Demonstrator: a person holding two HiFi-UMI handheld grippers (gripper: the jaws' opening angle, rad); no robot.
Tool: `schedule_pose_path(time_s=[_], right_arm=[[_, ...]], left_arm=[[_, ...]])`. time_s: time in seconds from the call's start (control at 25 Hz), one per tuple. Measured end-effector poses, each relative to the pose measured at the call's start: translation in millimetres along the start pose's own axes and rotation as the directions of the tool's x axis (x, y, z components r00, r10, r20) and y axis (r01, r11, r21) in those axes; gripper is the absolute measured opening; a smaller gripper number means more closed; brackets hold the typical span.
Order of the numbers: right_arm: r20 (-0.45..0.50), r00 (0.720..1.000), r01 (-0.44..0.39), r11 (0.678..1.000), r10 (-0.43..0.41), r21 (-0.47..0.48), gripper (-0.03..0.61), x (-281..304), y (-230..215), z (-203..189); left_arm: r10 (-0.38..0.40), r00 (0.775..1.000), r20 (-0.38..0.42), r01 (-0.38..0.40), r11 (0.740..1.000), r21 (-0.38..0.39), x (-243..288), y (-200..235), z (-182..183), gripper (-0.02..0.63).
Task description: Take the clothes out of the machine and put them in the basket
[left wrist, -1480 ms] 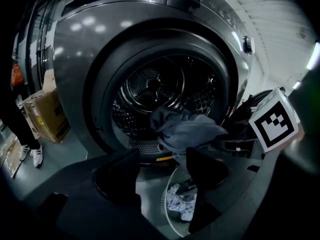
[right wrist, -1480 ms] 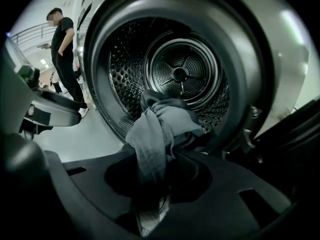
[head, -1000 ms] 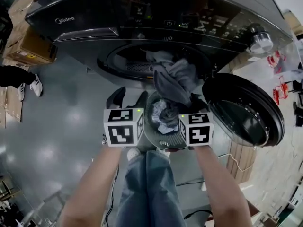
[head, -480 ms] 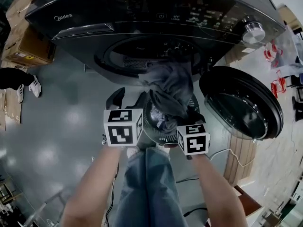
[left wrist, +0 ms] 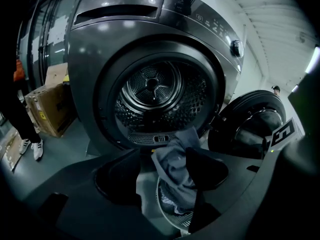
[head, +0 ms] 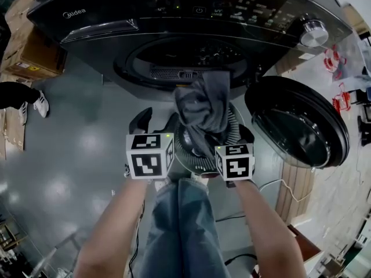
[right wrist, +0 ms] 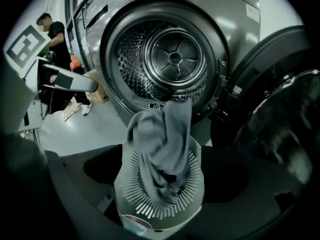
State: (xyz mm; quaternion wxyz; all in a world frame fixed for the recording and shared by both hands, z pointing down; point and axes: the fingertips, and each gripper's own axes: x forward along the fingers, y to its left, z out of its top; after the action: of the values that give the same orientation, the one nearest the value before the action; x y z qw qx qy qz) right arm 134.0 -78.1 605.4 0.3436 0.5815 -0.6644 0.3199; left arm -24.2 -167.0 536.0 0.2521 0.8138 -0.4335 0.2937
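Observation:
A grey garment [head: 203,106] hangs from the white slotted basket [head: 235,120] over its far rim, toward the dark washing machine [head: 174,28]. My right gripper [head: 229,136] is over the basket's near right side. Its jaws have just been opening and now stand wide, with the garment [right wrist: 162,134] lying loose between them in the basket [right wrist: 150,211]. My left gripper [head: 156,122] hovers at the basket's left, open and holding nothing. In the left gripper view the garment [left wrist: 172,159] shows beyond the left gripper [left wrist: 162,174]. The drum [right wrist: 172,59] looks bare.
The machine's round door [head: 298,123] stands swung open at the right. Cardboard boxes [head: 26,45] sit at the far left, with a bystander's shoes [head: 40,103] beside them. My own jeans-clad legs [head: 182,225] are just behind the basket. Cables lie on the floor at the lower right.
The garment has come away from the drum mouth and sunk into the basket. My right gripper moved down and nearer with it, then opened and let it go. The left gripper barely moved.

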Motion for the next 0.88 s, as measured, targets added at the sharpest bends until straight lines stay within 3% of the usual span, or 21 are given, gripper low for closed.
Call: schedule_pose_path(time_s=[0.56, 0.88], right_arm=[[0.01, 0.999, -0.053, 0.999, 0.053, -0.004, 0.469, 34, 14, 13], [0.03, 0.995, -0.094, 0.993, 0.096, -0.066, 0.463, 99, 22, 23]], left_arm=[[0.001, 1.0, -0.029, 0.0, 1.0, 0.016, 11, 19, -26, 0.282], [-0.015, 0.999, -0.048, 0.018, 0.998, 0.057, 40, 31, -45, 0.282]])
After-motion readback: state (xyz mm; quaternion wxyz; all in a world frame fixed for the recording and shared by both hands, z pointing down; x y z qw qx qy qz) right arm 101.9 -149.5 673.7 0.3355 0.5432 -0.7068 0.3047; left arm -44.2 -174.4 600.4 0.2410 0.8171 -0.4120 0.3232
